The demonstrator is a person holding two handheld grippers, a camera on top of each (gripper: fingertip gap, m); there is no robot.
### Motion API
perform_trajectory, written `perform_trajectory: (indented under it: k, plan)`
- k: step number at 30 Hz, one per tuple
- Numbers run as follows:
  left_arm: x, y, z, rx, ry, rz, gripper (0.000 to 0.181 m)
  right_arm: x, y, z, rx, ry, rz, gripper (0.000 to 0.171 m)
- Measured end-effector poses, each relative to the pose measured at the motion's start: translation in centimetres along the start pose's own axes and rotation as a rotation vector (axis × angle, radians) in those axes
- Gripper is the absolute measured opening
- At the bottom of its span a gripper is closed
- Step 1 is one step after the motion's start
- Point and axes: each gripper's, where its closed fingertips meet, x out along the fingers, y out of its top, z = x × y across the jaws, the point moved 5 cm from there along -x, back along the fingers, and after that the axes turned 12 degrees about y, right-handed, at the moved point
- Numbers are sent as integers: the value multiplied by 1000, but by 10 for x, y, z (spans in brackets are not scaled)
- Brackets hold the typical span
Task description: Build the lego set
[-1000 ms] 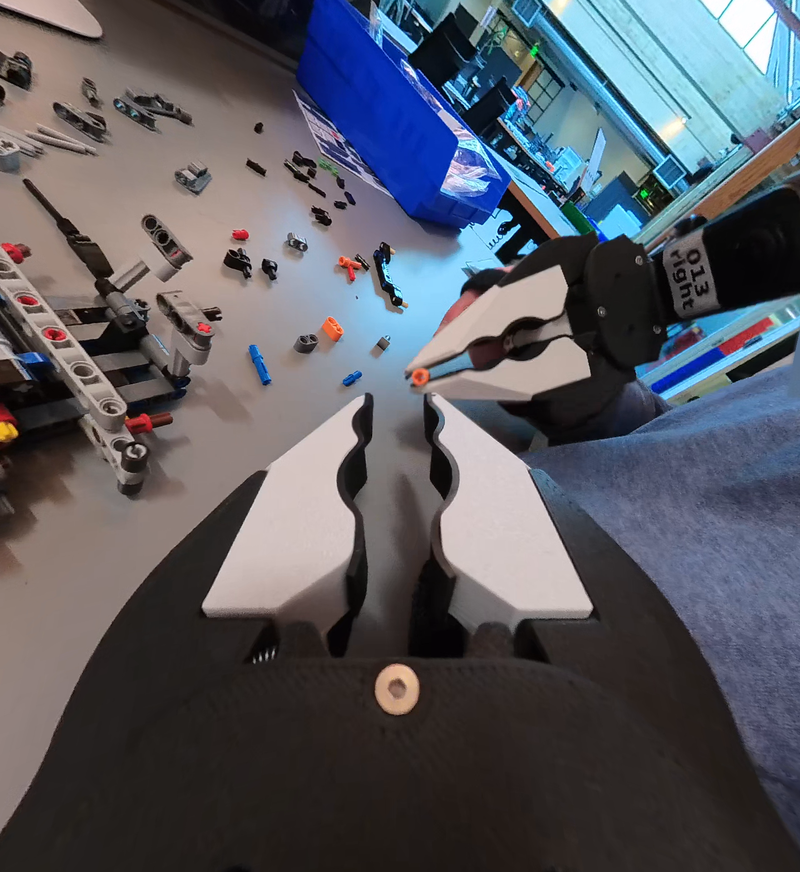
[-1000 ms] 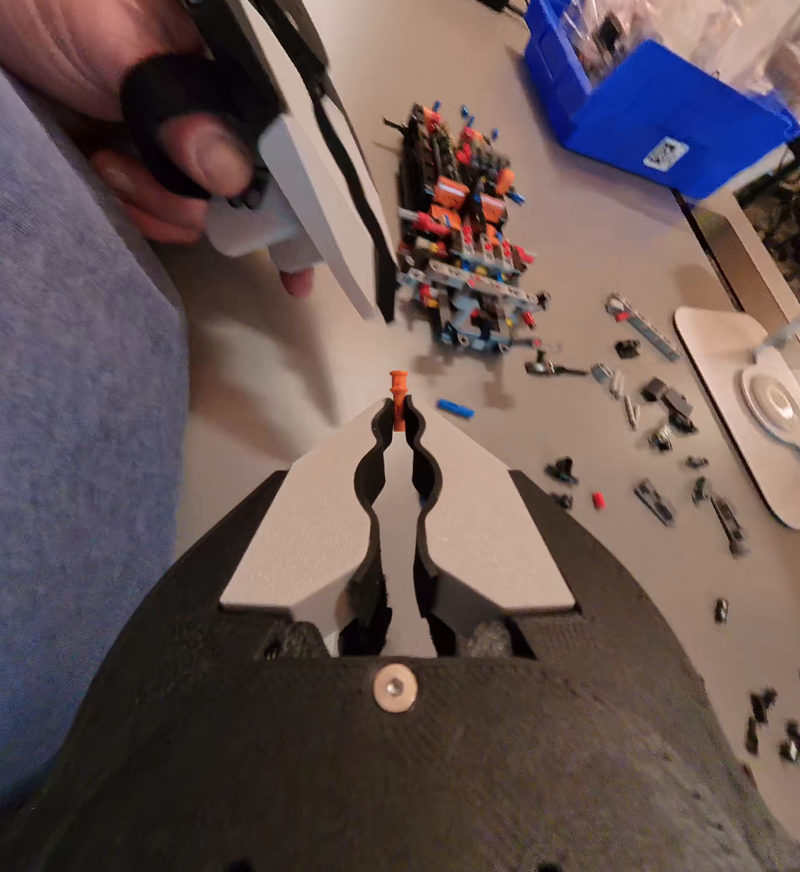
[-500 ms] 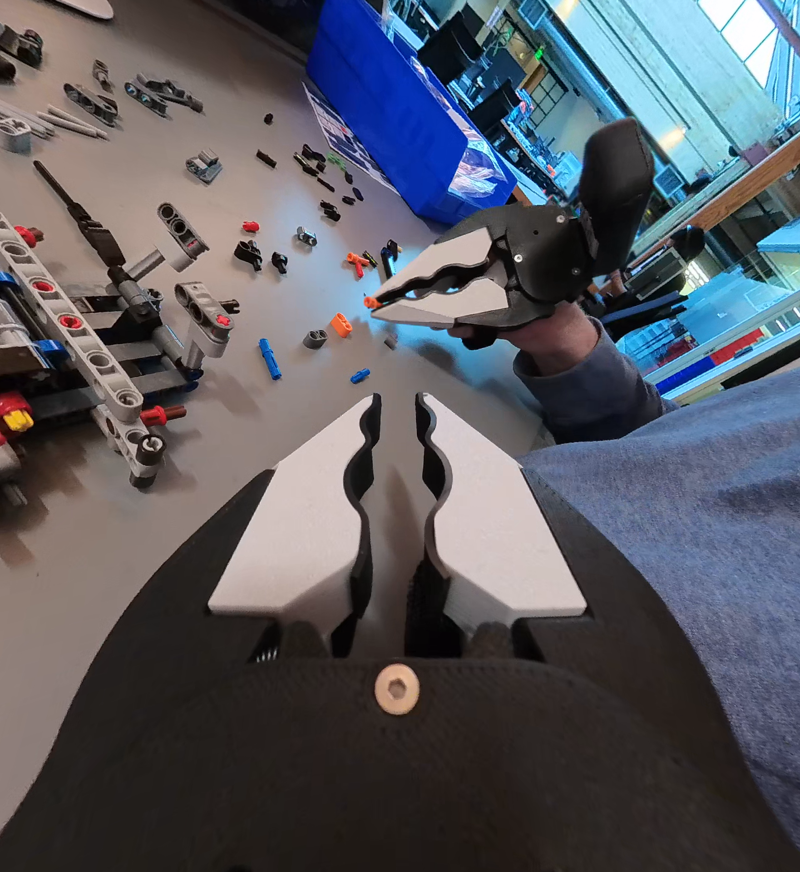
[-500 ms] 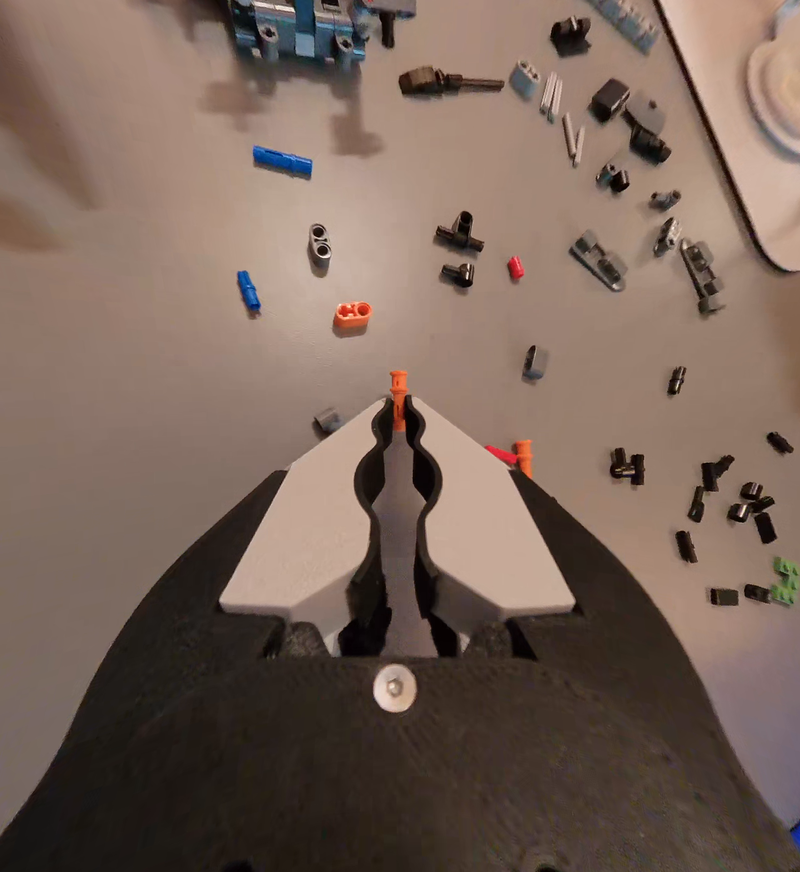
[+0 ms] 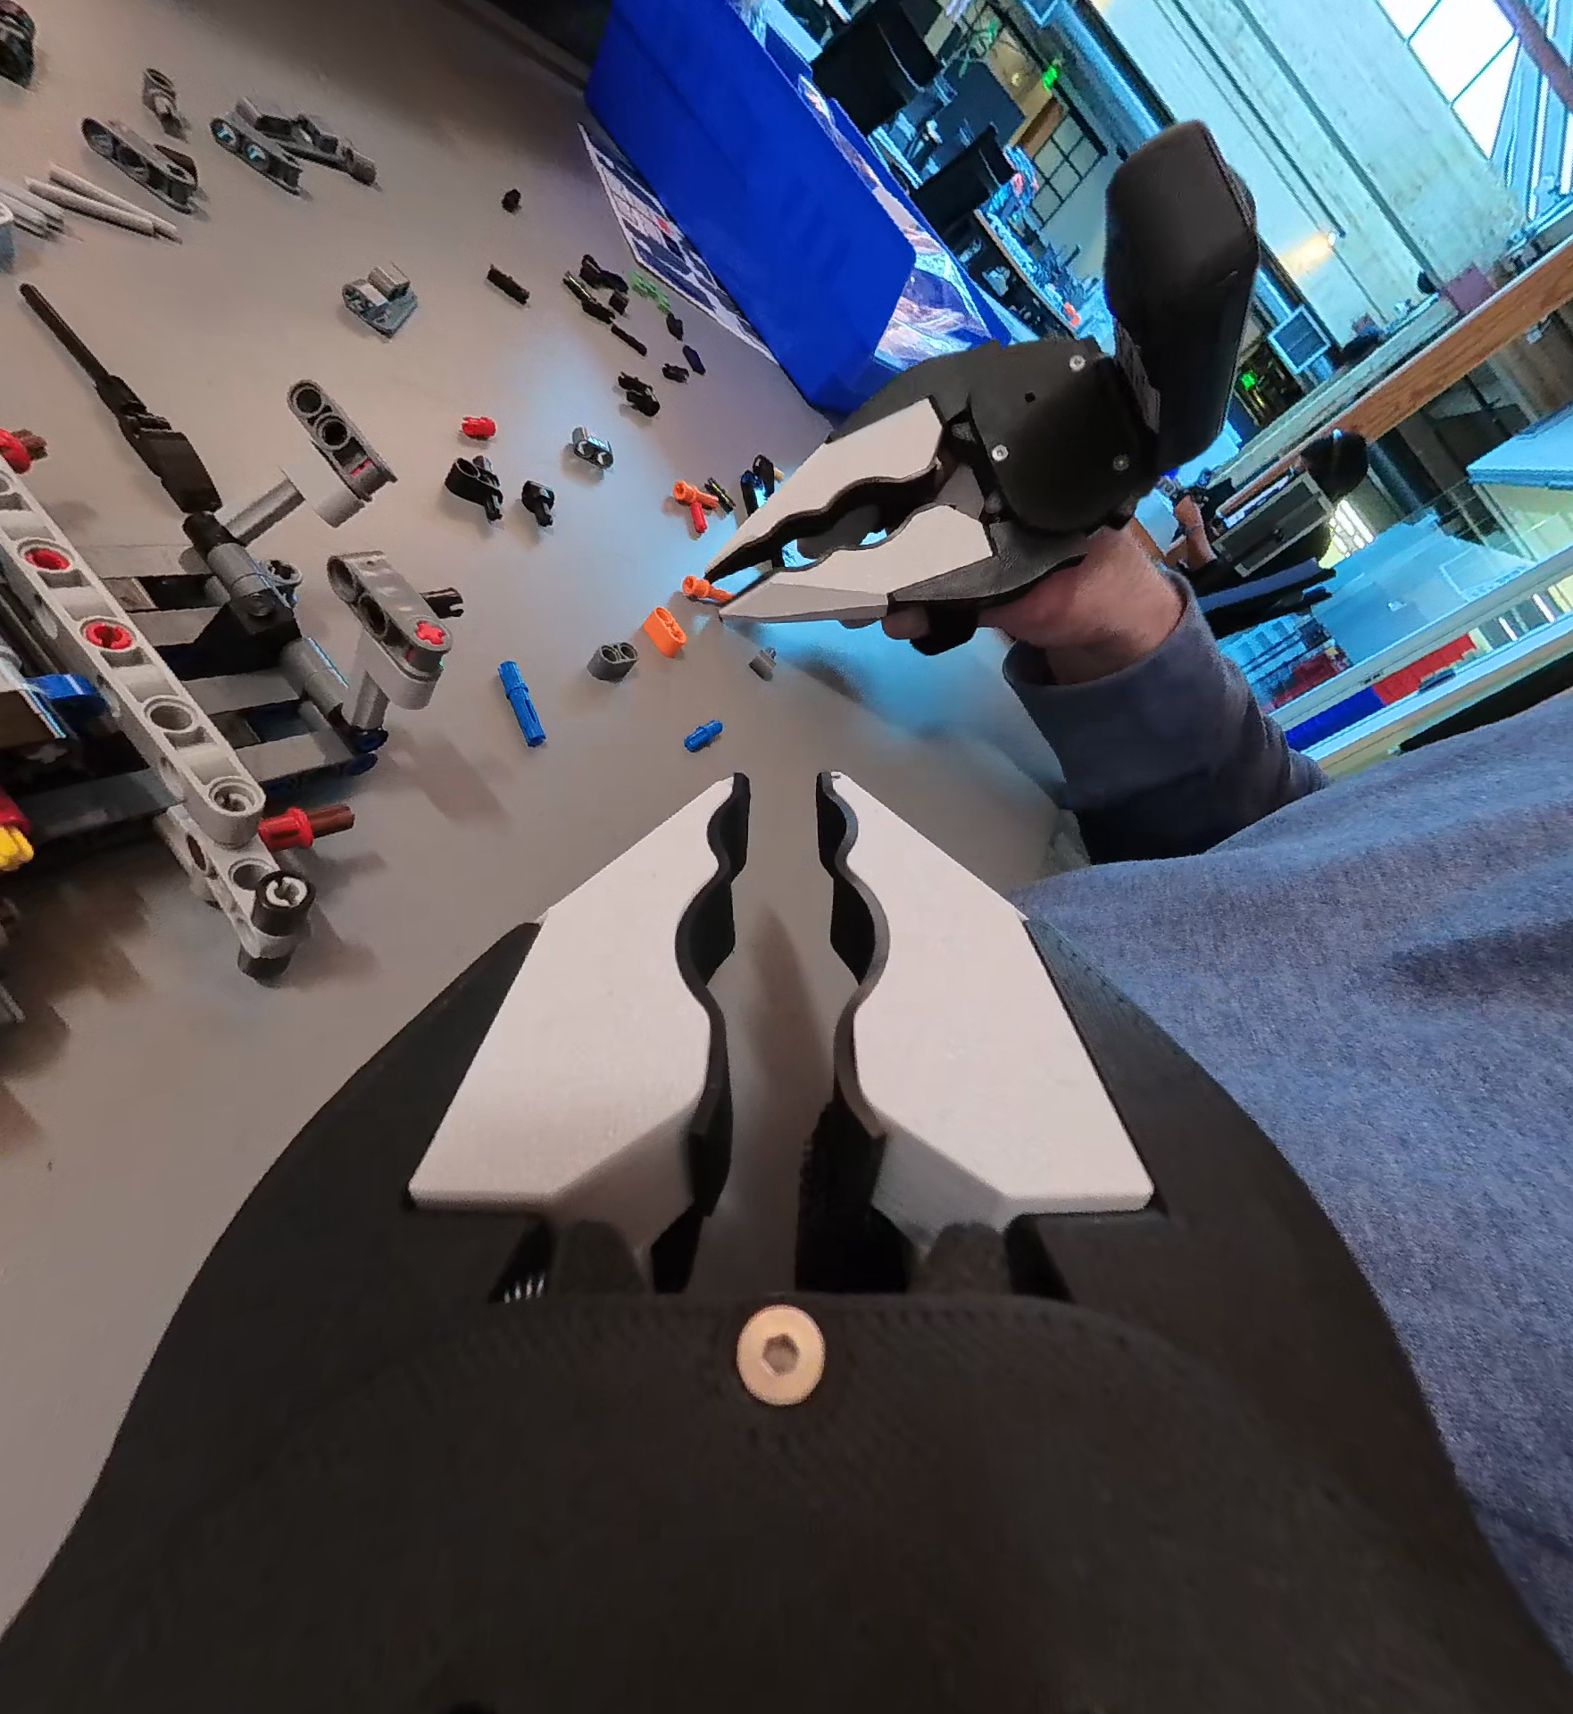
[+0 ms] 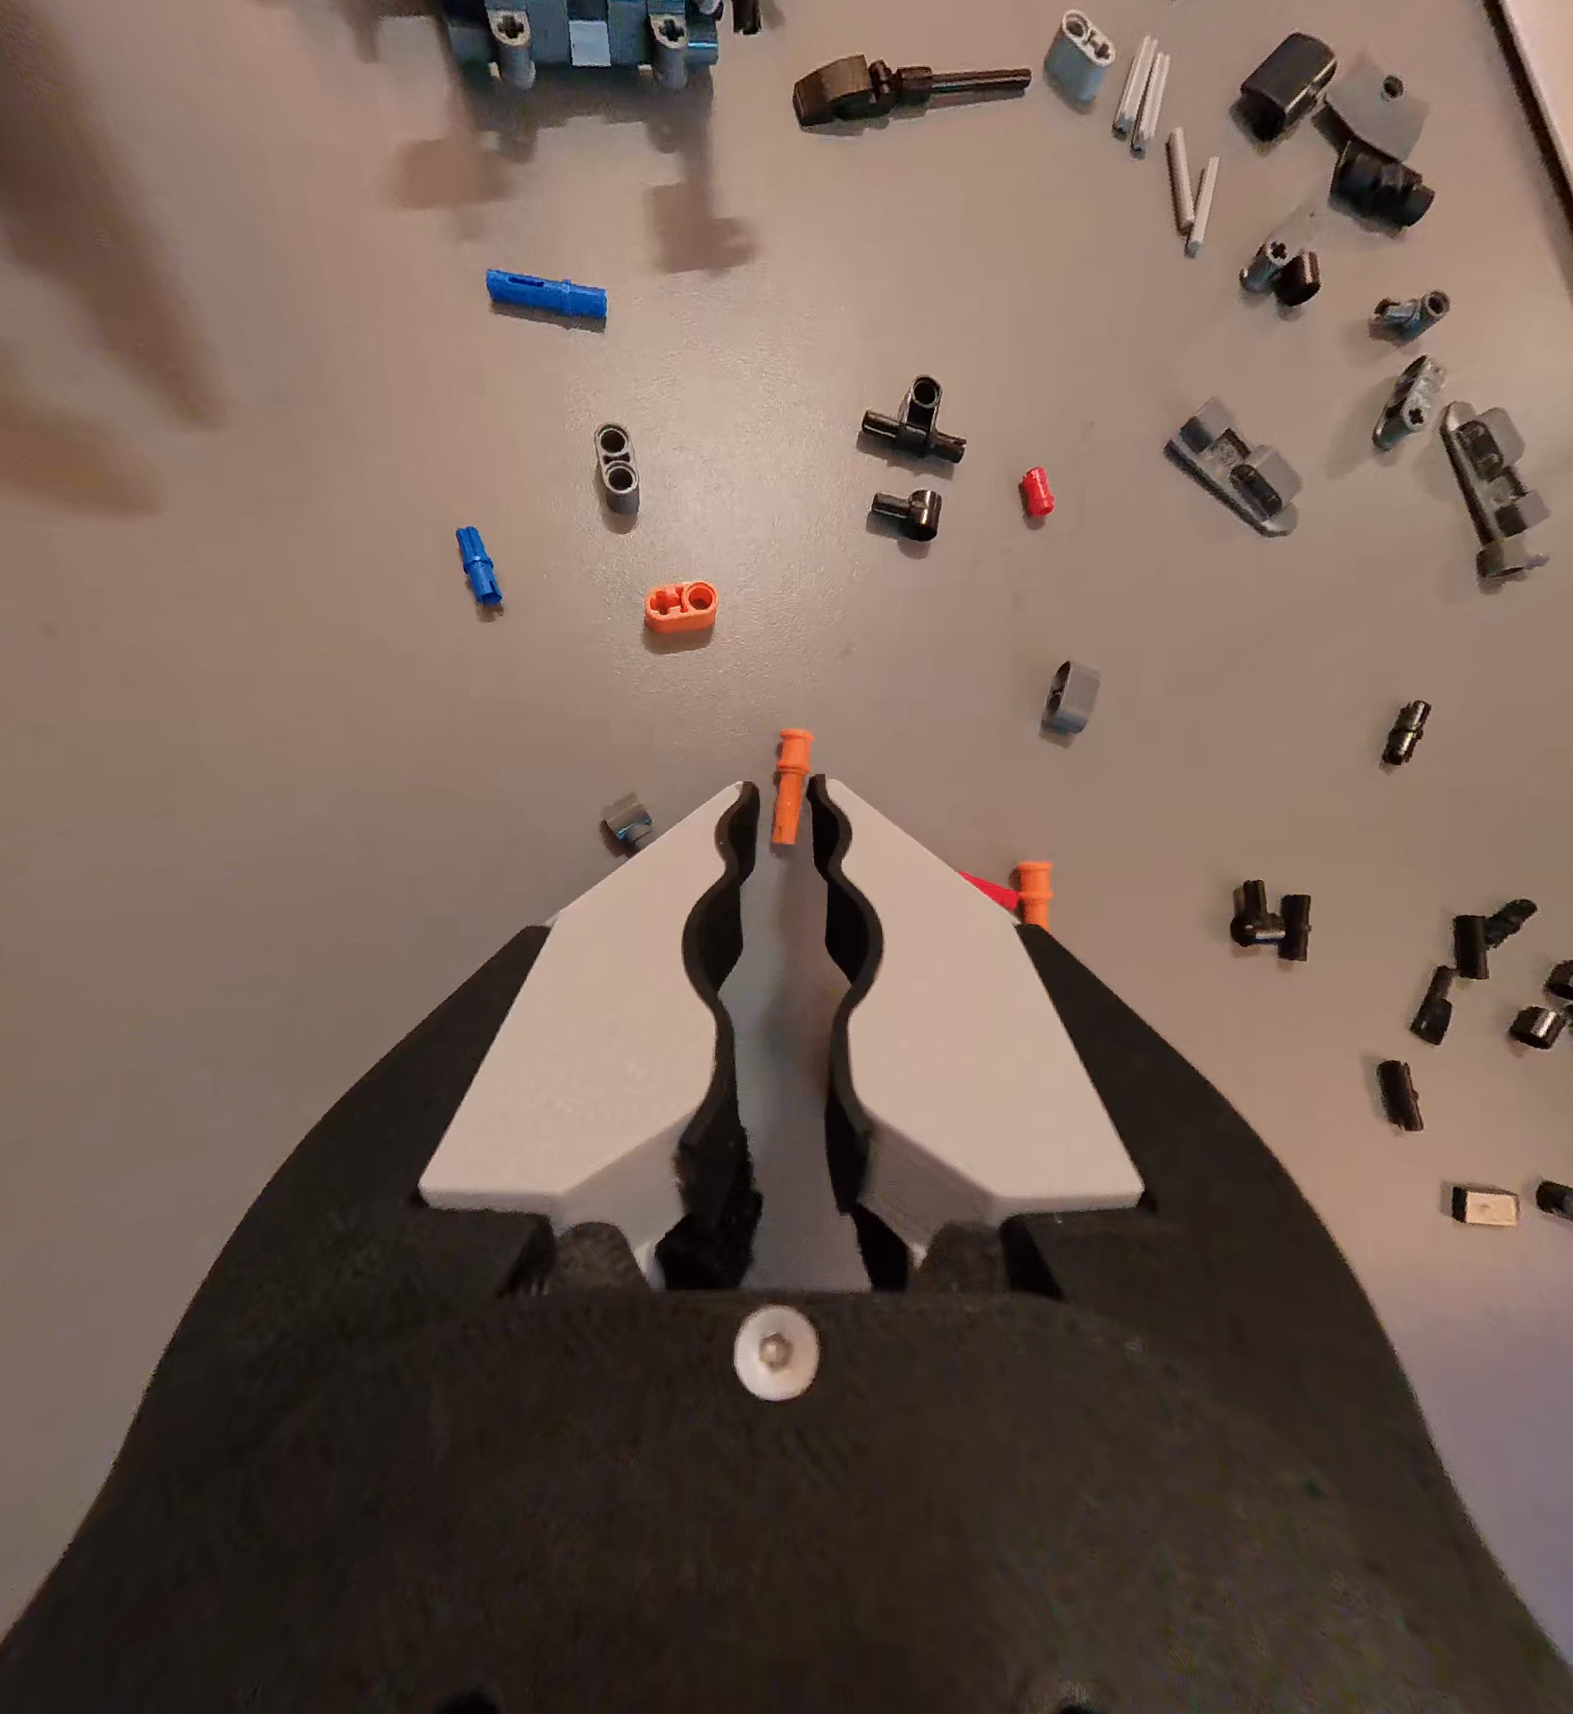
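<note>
the right gripper (image 6: 781, 788) has its matte grey, wavy-edged fingers parted, and a small orange plastic pin (image 6: 790, 786) lies loose in the gap between the tips, with space on both sides. in the left wrist view this pin (image 5: 705, 588) is at the tips, just over the smooth grey table (image 5: 449, 835). the left gripper (image 5: 781, 784) is also open and empty. the half-built lego model (image 5: 69, 668), with grey holed beams and red pins, stands at the left. a rounded orange connector (image 6: 681, 605) lies near.
</note>
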Motion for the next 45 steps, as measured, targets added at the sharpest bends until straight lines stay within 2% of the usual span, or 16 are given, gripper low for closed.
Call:
perform_trajectory:
  k: [12,22,35,43,45]
  plan:
    - [-5,3,0,54,11,17,12,-21,25,-8,5,13,120,20]
    - [-24,10,-12,121,74,59,10,6,38,-17,13,113,134,26]
    - [-31,11,-21,165,114,87,0,4,44,-16,11,115,142,25]
    - [-60,39,-25,313,182,163,3,-4,54,-12,2,97,181,24]
    - [-78,55,-35,405,299,176,5,-6,62,-12,12,95,210,26]
